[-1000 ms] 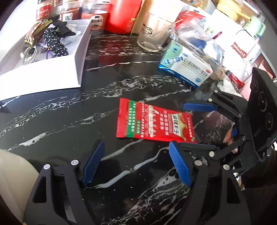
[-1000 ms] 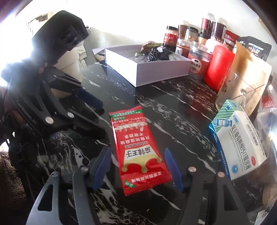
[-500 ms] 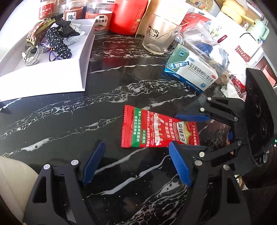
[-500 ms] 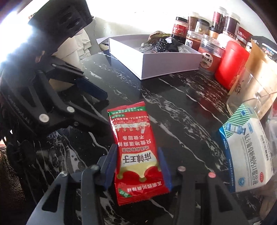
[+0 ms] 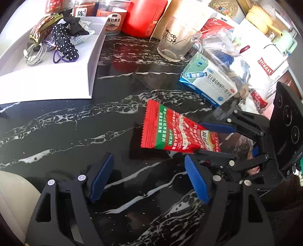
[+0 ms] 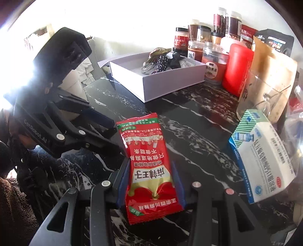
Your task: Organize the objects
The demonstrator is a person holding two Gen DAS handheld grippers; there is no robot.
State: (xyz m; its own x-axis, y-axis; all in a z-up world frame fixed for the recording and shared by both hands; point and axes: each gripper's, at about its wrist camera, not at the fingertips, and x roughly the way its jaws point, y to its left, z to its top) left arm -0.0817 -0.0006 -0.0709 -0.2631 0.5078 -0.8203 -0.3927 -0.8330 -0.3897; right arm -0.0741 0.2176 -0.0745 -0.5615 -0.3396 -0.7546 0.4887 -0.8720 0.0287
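Note:
A red snack packet (image 6: pixel 147 151) with a green band is pinched by its sides between the blue pads of my right gripper (image 6: pixel 150 170), which is shut on it. In the left wrist view the packet (image 5: pixel 166 130) hangs tilted above the black marble table (image 5: pixel 66 132), casting a shadow beneath, with the right gripper (image 5: pixel 204 138) clamping its right end. My left gripper (image 5: pixel 147 164) stands open just in front of the packet with nothing between its fingers. From the right wrist view the left gripper (image 6: pixel 113 136) sits at the packet's left, close to it.
A white open box (image 5: pixel 90 62) holding hair ties, a cable and wrappers stands at the back left. A blue-and-white medicine box (image 5: pixel 208 83), a glass mug (image 5: pixel 174 43), a red canister (image 5: pixel 144 17), several jars (image 6: pixel 195 51) and plastic bags crowd the back and right.
The right gripper's jaws closed onto the packet's sides, and the packet has come up off the table at a tilt. The left gripper has stayed open in place.

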